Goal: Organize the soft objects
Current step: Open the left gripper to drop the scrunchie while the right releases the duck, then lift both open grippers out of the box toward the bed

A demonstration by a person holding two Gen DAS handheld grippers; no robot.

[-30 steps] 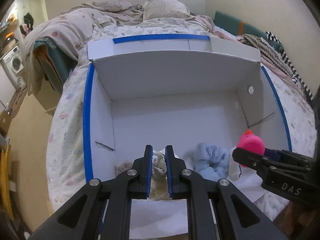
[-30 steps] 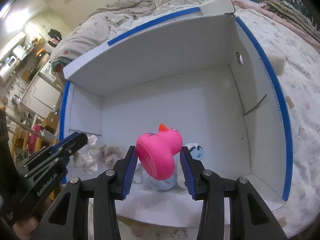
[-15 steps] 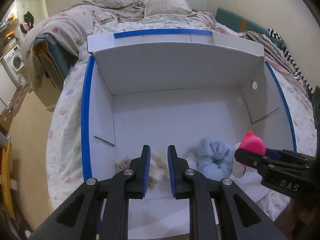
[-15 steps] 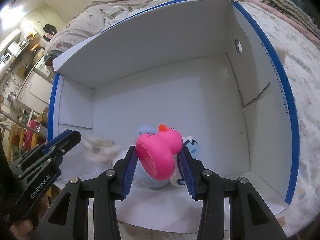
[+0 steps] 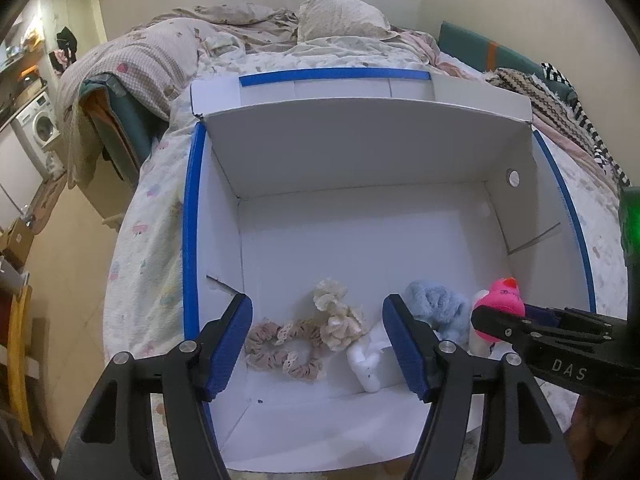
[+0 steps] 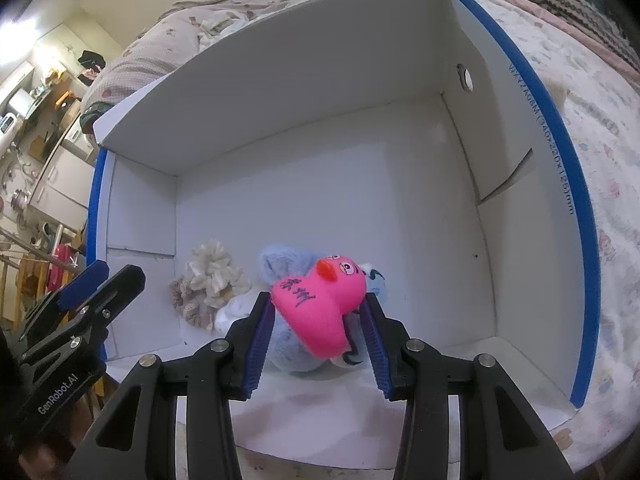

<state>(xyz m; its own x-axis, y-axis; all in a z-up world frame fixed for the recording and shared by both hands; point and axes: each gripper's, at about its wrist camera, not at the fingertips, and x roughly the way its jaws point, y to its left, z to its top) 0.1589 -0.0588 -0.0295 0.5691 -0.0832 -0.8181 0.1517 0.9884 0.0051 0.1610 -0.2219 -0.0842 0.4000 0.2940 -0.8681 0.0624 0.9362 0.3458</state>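
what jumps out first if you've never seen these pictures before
The bright pink rubber duck stands out most, pinched between the right gripper's blue pads just above the near end of the white box. Next comes the box itself, edged in blue tape and resting on a bed. Inside, frilly scrunchies and a fluffy blue toy lie below the left gripper, whose jaws are opening, empty.

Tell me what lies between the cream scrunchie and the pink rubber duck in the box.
A fluffy light-blue scrunchie lies between the cream scrunchie and the pink rubber duck, clearest in the left wrist view.
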